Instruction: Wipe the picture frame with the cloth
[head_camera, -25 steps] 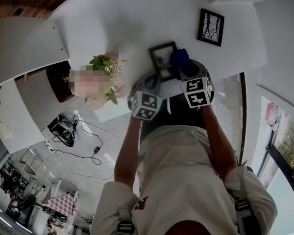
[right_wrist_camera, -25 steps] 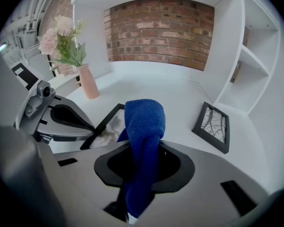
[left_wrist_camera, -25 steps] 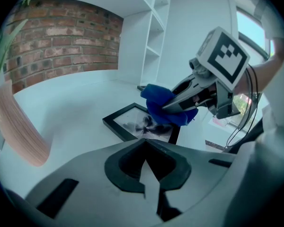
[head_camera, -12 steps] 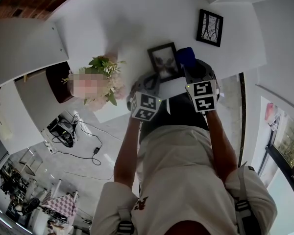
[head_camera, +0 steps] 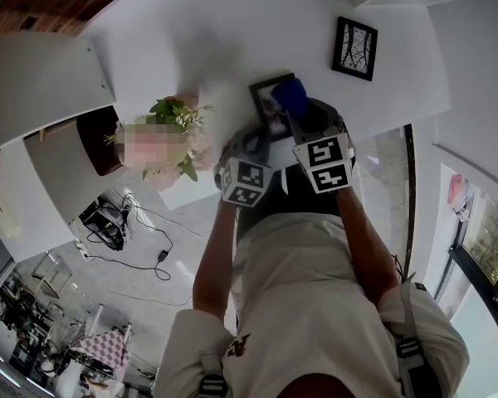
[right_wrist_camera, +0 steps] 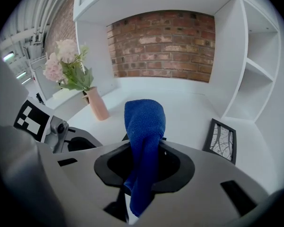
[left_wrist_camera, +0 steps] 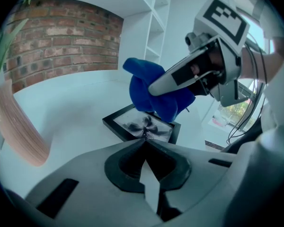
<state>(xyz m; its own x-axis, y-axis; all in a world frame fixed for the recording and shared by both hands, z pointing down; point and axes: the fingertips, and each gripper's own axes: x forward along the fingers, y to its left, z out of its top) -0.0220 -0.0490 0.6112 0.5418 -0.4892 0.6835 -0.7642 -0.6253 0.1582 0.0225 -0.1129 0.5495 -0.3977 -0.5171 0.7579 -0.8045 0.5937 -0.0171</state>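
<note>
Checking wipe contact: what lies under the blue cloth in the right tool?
The black picture frame. The blue cloth in the right tool covers part of its far edge; whether they touch cannot be told.

Cloth [left_wrist_camera: 141,79] hides frame's [left_wrist_camera: 141,126] far corner

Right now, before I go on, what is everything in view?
picture frame: 1, black, at both tools' tips
second frame: 1, black, off to the right
cloth: 1, blue, over the near frame
vase: 1, pink, left, holding flowers
brick wall: 1, red, behind
shelves: white, right
right tool: 1, grey, shut on the cloth
left tool: 1, grey, jaws together
</note>
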